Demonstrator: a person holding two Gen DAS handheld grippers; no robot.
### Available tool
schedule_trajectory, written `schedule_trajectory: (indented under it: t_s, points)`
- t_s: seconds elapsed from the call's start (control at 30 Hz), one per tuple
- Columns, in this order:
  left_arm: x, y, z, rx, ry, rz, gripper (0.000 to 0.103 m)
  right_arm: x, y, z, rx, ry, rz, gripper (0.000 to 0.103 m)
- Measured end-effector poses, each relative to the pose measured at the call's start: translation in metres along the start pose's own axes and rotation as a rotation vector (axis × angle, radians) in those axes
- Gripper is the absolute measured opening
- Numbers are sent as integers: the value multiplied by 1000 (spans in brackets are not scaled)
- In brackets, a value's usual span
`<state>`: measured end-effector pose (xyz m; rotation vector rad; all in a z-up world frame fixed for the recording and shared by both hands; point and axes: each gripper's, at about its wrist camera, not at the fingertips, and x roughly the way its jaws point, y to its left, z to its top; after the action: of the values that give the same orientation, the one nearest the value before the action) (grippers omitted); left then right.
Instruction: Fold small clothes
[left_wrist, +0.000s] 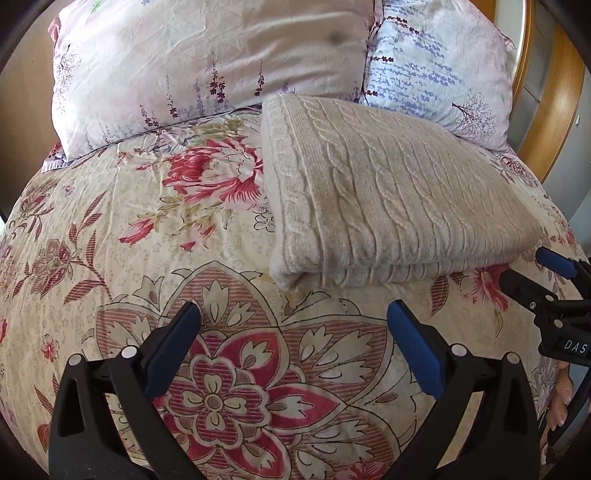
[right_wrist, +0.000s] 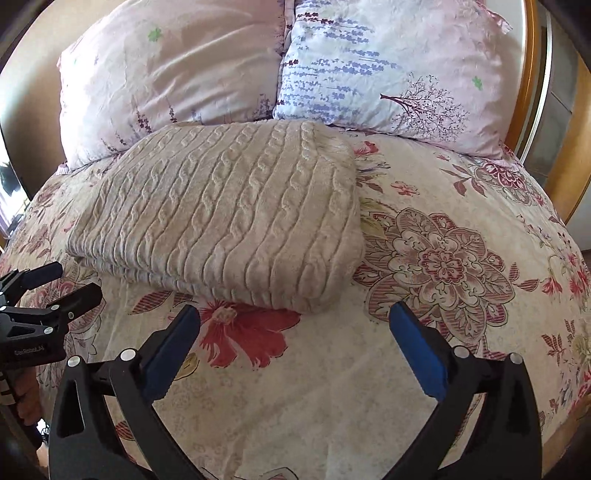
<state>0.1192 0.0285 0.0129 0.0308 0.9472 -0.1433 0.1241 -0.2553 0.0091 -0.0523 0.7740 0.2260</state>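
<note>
Counts: one folded knit sweater (left_wrist: 391, 206), two pillows, two tongs.
Left pillow (left_wrist: 192, 66): pale pink, it is leaning at the head of the bed.
Right pillow (left_wrist: 439, 70): pale blue with lavender print, it is lying just beside the first one.
Surface: a floral bedspread (left_wrist: 110, 258) is covering the bed; a wooden headboard (left_wrist: 554, 92) is showing at the far right.
Left gripper (left_wrist: 291, 332): its jaws are standing wide apart, holding nothing, above the bedspread.
Sweater place: it is lying folded on the bedspread, in front of the pillows, just beyond both tongs, and touching neither.
Right gripper (right_wrist: 293, 328): its jaws are also spread wide, empty, near the sweater's front edge.
</note>
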Motion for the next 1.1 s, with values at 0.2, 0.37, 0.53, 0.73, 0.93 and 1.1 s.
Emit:
schedule_trajectory:
  t_s: [0.2, 0.37, 0.53, 0.73, 0.93, 1.1]
  points:
    - [3, -4, -1, 18, 17, 15, 101, 9, 2, -3, 8, 44, -8, 102]
    - [3, -5, -1, 26, 16, 21, 101, 10, 4, -3, -1, 43, -15, 102]
    - [5, -6, -1, 31, 16, 26, 101, 12, 6, -3, -7, 50, -24, 102]
    - [5, -6, -1, 34, 17, 21, 101, 11, 6, -5, 5, 42, -30, 102]
    - [6, -7, -1, 37, 16, 21, 101, 11, 5, -4, 4, 41, -29, 102]
    - [6, -7, -1, 36, 16, 24, 101, 11, 5, -4, 2, 42, -28, 102]
